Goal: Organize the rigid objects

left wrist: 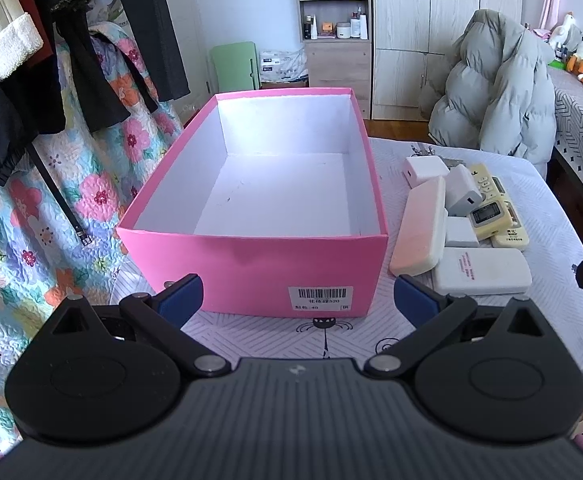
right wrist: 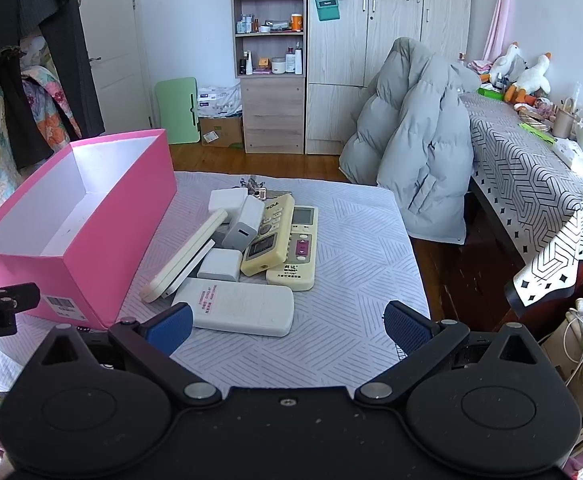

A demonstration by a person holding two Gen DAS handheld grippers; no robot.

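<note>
Both wide and empty: left claw [left wrist: 297, 296] facing pink box [left wrist: 251, 264] at bench's left edge, right claw [right wrist: 287, 326] over white remote [right wrist: 239, 312], nearest of pile, likely first pick

Quick count: one pink shoebox [right wrist: 103, 216], nothing in it. Beside it, one pile: two yellowed AC remotes, a TCL one [right wrist: 269, 236] and one with a purple button [right wrist: 297, 252]. One white remote lying face down [right wrist: 239, 306]. Three white charger bricks [right wrist: 227, 200] [right wrist: 247, 222] [right wrist: 220, 264]. One long cream case [right wrist: 185, 254] on its edge. One bunch of keys [right wrist: 253, 188] at the back.
</note>
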